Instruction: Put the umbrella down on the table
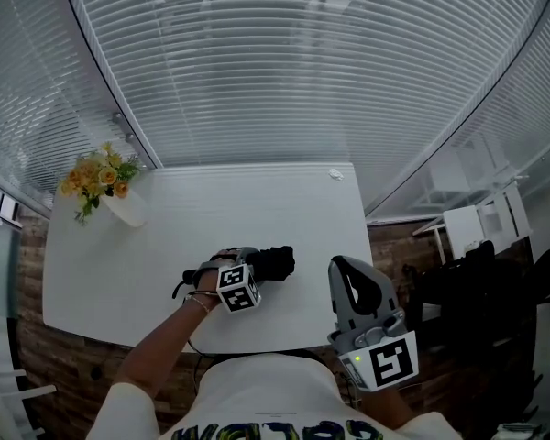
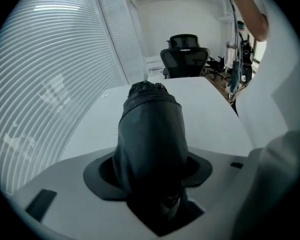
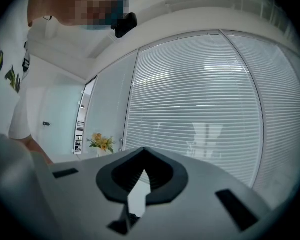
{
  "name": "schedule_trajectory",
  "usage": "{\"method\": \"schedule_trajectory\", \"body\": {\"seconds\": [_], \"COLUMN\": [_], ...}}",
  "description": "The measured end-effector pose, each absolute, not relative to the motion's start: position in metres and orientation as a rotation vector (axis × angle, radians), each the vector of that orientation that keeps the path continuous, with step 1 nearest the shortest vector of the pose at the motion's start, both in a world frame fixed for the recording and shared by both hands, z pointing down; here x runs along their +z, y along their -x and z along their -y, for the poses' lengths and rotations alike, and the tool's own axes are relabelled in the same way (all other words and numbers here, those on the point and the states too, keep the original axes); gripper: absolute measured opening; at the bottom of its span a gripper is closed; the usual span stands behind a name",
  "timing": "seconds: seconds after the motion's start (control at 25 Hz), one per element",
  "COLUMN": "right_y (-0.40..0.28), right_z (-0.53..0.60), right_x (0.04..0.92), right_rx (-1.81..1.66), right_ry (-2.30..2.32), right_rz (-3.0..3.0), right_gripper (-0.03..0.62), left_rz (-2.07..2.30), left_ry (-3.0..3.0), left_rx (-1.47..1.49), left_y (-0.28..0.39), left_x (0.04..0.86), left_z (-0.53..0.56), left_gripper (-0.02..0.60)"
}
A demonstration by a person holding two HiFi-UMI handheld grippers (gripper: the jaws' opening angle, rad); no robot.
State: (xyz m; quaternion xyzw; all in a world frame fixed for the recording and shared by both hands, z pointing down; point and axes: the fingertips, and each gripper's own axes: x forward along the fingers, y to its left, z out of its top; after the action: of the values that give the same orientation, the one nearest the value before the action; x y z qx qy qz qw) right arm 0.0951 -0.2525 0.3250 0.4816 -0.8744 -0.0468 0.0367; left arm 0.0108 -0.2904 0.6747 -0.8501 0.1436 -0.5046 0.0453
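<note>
Item: folded black umbrella (image 2: 150, 129) in its sleeve, clamped between the jaws of the left gripper (image 1: 253, 273), which close on its near end. The sleeved body runs out from the jaws toward 12 o'clock in the left gripper view. Location: over the white table (image 1: 165, 227), in the near-centre part toward 6 o'clock in the head view. The umbrella points toward 2 o'clock from the gripper's marker cube and sits low over the tabletop; whether its far end rests on the surface cannot be told. The right gripper (image 3: 144, 170) is held at about 4 o'clock from the umbrella, by the table's near right edge. Its jaws are drawn together at the tips with only a sliver of light between them and nothing held. Other contents: yellow flowers (image 1: 96, 177) in a white vase (image 1: 126, 209) at the table's 10 o'clock corner, and a small white object (image 1: 335, 175) at the 1 o'clock corner. Surroundings: white slatted blinds (image 1: 302, 62) beyond the far edge at 12 o'clock, and a black office chair (image 2: 185, 54) past the table's end in the left gripper view.
</note>
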Motion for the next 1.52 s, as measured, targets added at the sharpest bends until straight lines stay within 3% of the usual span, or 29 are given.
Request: {"method": "schedule_trajectory", "body": {"seconds": [0.96,1.52], "right_y": [-0.104,-0.101], "right_z": [0.262,0.265], "right_x": [0.334,0.336], "right_rx": [-0.108,-0.098], "right_ry": [-1.515,-1.508], "right_rz": [2.661,2.677], "right_gripper": [0.009,0.009], "left_rz": [-0.316,-0.420], "left_ry": [2.558,2.635], "left_rx": [-1.696,-1.599], "left_y": [-0.010,-0.007], "left_x": [0.719,0.680], "left_z": [0.285,0.289], "left_gripper": [0.296,0.330]}}
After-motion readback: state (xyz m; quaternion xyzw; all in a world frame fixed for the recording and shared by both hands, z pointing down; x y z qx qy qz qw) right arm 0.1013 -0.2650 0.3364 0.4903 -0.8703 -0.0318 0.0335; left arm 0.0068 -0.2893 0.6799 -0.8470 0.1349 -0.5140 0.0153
